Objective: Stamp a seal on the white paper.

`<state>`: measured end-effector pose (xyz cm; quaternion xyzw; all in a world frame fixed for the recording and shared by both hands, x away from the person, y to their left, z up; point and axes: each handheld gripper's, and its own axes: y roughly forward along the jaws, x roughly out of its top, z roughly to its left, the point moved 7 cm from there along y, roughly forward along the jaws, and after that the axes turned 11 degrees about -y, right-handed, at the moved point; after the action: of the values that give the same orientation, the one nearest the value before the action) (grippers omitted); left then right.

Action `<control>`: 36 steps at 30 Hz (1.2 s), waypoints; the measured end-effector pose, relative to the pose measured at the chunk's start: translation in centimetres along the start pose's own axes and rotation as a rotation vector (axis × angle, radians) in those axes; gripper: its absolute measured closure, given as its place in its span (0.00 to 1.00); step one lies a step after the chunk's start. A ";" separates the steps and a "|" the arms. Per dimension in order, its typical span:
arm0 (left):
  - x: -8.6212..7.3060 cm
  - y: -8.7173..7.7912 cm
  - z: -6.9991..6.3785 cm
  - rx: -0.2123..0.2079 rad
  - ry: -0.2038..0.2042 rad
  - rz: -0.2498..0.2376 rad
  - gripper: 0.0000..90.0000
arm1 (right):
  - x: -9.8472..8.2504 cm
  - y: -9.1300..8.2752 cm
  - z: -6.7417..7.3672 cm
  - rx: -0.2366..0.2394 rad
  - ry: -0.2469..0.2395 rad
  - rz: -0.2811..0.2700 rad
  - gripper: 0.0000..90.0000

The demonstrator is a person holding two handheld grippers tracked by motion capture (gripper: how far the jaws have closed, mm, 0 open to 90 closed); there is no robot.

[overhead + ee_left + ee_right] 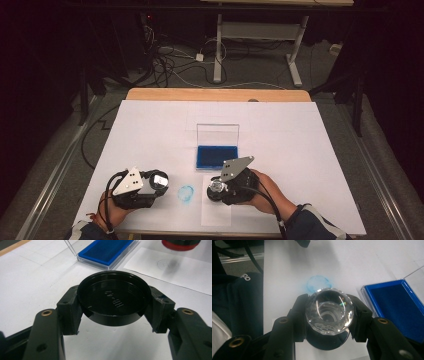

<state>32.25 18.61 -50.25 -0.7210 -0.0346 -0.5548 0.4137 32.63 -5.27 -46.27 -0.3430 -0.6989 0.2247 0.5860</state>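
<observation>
My left gripper (159,181) is shut on a round black cap (113,298), with raised letters inside it, held just above the white sheet at the near left. My right gripper (216,189) is shut on a stamp with a faceted clear knob (329,310) and a dark round base. It hovers low over a small paper sheet (216,212) near the front edge. Between the two grippers, a blue ring-shaped print (186,194) marks the table cover. The stamp's red underside (180,243) hangs above that small sheet (172,267).
An open clear case with a blue ink pad (217,155) lies just beyond the right gripper, its lid standing upright. A white cover (280,135) spreads over the wooden table. A dark sleeve (239,302) is near the left gripper. Cables and a desk frame sit on the floor beyond.
</observation>
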 end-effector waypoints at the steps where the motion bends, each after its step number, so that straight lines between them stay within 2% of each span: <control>1: 0.0 0.0 0.0 0.000 0.000 0.000 0.40 | -0.2 0.1 0.0 0.002 0.003 0.004 0.63; 6: 0.0 0.0 0.0 0.000 -0.007 -0.004 0.40 | -1.0 0.9 0.3 0.009 0.009 0.013 0.63; 14: 0.0 0.0 0.1 0.003 -0.006 -0.003 0.40 | -2.2 1.6 -0.2 0.003 0.031 0.034 0.63; 19: 0.0 0.0 0.1 0.004 -0.006 -0.005 0.40 | -2.4 2.0 -0.2 -0.004 0.033 0.036 0.63; 36: 0.0 0.0 0.1 0.005 0.000 -0.004 0.40 | -2.9 2.7 0.0 0.022 0.044 0.058 0.63</control>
<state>32.32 18.70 -50.21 -0.7199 -0.0374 -0.5555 0.4144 33.47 -5.64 -50.17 -0.3617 -0.6729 0.2416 0.5983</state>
